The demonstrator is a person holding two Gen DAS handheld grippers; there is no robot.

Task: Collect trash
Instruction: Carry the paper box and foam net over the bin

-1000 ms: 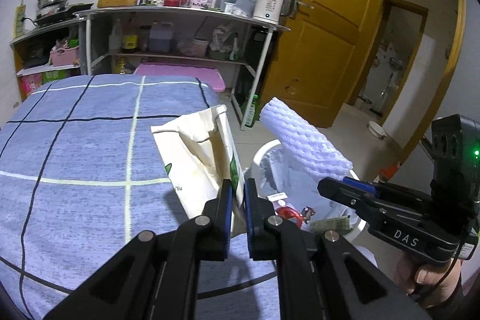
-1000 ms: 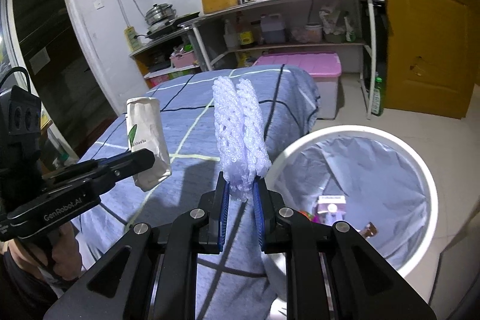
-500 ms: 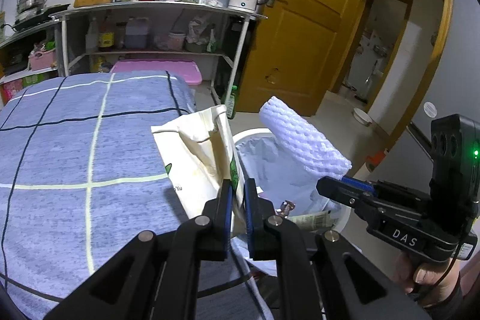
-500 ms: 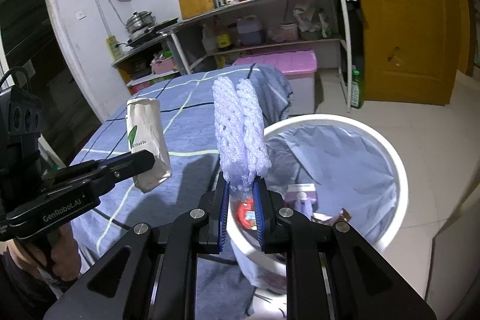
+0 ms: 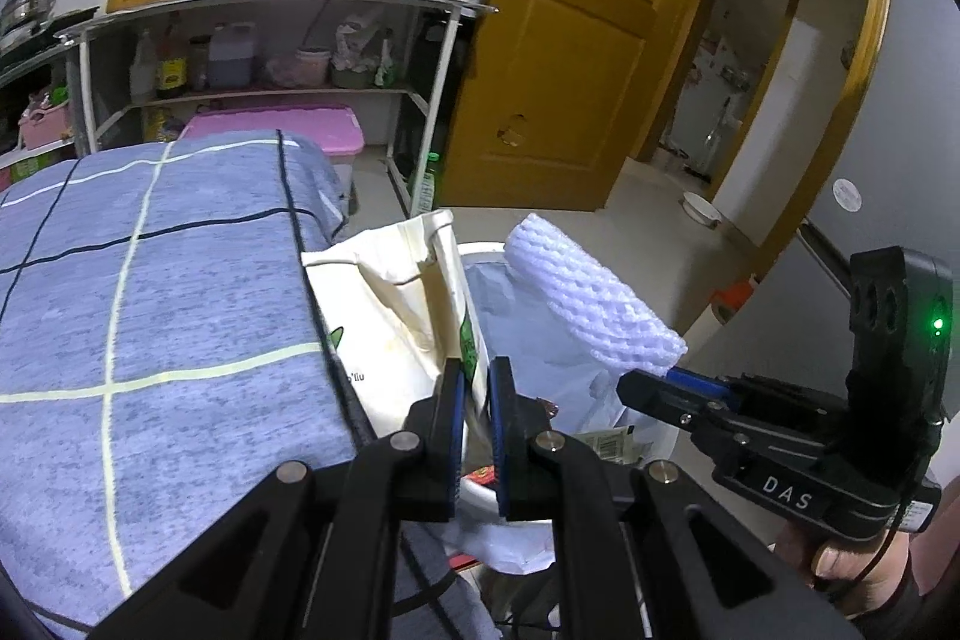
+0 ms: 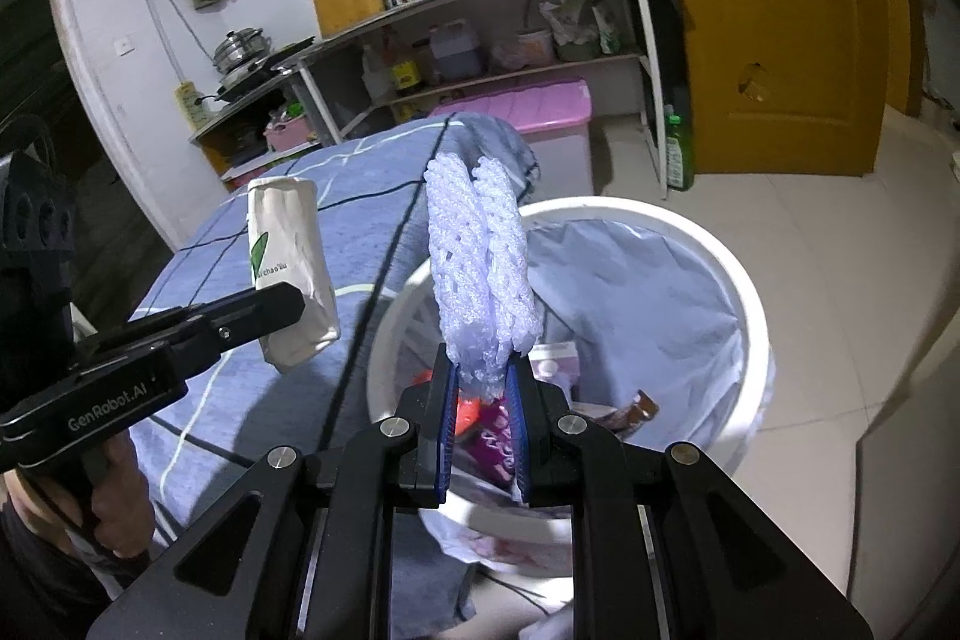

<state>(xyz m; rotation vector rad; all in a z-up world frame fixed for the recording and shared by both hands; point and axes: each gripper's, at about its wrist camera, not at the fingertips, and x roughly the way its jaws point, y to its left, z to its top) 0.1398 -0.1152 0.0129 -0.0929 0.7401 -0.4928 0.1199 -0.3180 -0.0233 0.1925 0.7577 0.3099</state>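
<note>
Left gripper [image 5: 474,400] clamped on cream crumpled paper bag [image 5: 390,316], above blue checked tablecloth's [image 5: 150,280] right edge. Right gripper [image 6: 483,400] pinching white foam fruit net [image 6: 480,268] over white lined trash bin [image 6: 744,292]. Both light, soft, crushable; pinch lower ends.

Both claws (bag, foam net) now carried from bed to over bin [image 6: 744,292].

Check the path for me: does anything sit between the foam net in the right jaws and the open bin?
Nothing visible does. The right gripper holds the foam net upright at the near rim of the white bin, whose mouth is open. The paper bag, in the left gripper, is off to the side.
</note>
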